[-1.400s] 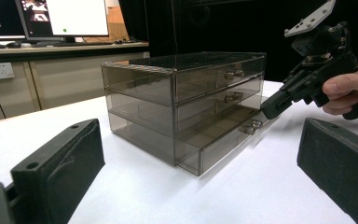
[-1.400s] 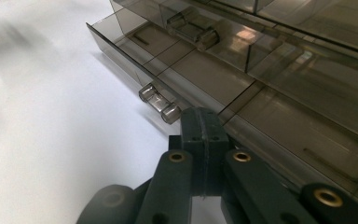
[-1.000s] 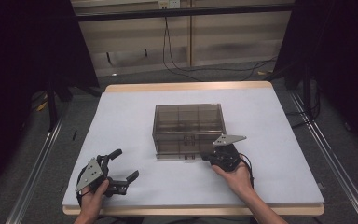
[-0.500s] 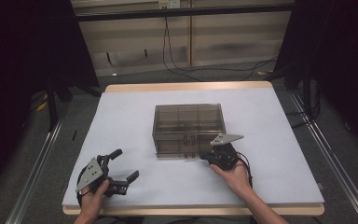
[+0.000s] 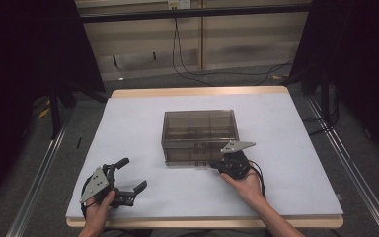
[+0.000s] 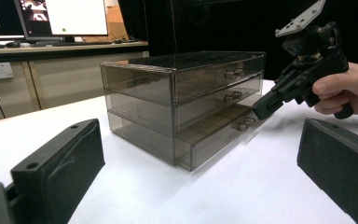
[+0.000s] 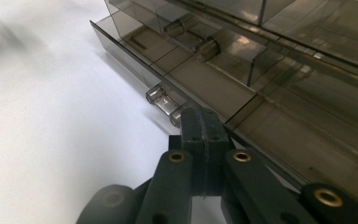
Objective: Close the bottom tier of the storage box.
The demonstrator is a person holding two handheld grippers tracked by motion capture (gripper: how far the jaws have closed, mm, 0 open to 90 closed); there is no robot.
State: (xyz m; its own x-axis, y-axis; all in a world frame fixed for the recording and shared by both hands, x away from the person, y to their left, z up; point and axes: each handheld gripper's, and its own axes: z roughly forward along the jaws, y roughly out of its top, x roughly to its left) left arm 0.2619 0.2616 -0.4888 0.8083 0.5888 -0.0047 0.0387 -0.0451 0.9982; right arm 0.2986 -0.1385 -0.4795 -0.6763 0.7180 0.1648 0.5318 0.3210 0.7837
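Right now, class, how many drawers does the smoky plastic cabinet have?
3. The top drawer and middle drawer are shut; the bottom drawer is pulled slightly out, with the right tool at its front.

Drawer box (image 5: pixel 200 136): smoky see-through plastic, glossy, smooth, with clear plastic knobs (image 7: pixel 165 103). Under it the counter (image 5: pixel 128 123) cover looks white, matt and paper-like, with a wood edge. My right gripper (image 7: pixel 204 122) is matt black plastic; brass-coloured rivets.

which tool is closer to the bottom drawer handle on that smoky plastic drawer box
Right. The right tool, shut, sits at the bottom drawer's handle. The left tool, open, is off toward the table's near left corner, well apart from the box.
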